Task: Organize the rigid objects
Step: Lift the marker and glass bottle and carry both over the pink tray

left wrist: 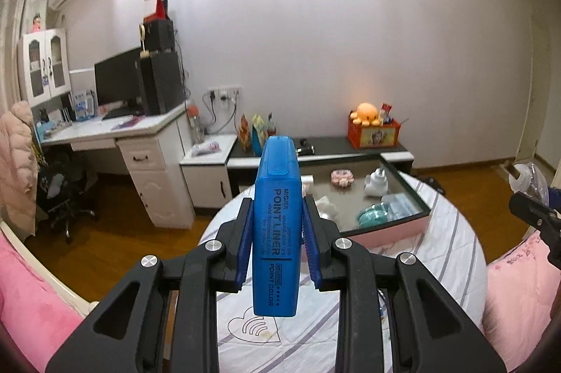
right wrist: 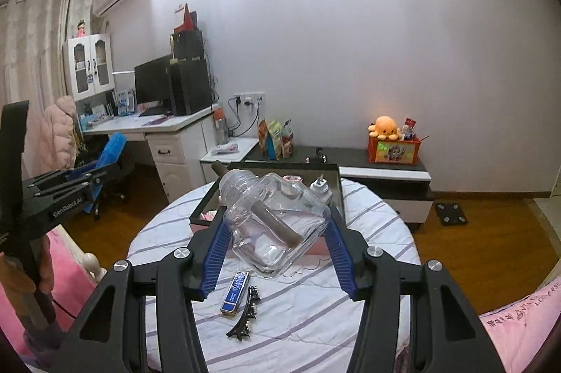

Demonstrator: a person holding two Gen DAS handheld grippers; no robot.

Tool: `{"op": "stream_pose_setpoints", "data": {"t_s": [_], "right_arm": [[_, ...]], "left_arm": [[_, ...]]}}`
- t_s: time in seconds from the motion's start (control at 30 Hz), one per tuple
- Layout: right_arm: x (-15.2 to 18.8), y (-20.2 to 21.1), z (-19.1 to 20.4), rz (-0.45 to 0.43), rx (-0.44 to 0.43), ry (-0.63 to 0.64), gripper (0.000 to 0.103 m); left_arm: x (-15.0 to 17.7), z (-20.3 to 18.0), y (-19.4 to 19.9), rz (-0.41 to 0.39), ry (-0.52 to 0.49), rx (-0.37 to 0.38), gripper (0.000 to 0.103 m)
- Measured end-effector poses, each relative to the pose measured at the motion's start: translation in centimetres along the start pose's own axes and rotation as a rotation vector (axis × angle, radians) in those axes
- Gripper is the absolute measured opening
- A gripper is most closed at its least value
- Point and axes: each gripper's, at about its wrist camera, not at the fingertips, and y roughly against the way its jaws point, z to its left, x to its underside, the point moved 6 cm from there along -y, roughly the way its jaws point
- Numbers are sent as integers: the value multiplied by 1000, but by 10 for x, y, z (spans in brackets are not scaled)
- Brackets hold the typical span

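Between the blue pads of the left gripper [left wrist: 277,232], at the centre of the left wrist view, stands a blue highlighter [left wrist: 277,225]. Its cap end points up and away from the camera, and its printed face reads "POINT LINER". The jaws are drawn narrow and clamp it on both flat sides.

At the centre of the right wrist view, the right gripper [right wrist: 277,232] holds a clear glass bottle [right wrist: 277,225] at a medium jaw width, one pad on each side of the body. The bottle is tilted, with its threaded neck toward the upper left of the frame. A brown stick [right wrist: 270,215] passes through the neck and rests inside the bottle.

Below both grippers lies a round table [right wrist: 368,225] under a white cloth with purple stripes. On the cloth, in the lower centre of the right wrist view, a small blue box [right wrist: 234,292] lies just beside a black hair clip [right wrist: 245,313].

Behind the held items, a pink tray [left wrist: 389,234] with a dark rim sits on the table. It contains a white figure [left wrist: 377,182], a pink item [left wrist: 342,178] and a teal item [left wrist: 373,213].

Against the far wall, at the upper right of both views, an orange plush octopus [right wrist: 384,127] sits on an orange box [right wrist: 392,151].
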Motion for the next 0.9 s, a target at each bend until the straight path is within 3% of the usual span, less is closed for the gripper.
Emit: {"op": "stream_pose_setpoints", "data": {"t_s": [0.17, 0.47, 0.7, 0.9], "right_arm": [[3, 9, 0, -15, 4, -3, 54], [-1, -2, 2, -8, -5, 2, 54], [-11, -49, -10, 33, 1, -11, 54], [-18, -114, -22, 119, 5, -43, 54]], "left_arm": [[-1, -3, 13, -26, -12, 2, 27], [-4, -10, -4, -2, -36, 14, 27], [-16, -21, -53, 52, -61, 12, 27], [-26, -36, -127, 147, -52, 52, 27]]}}
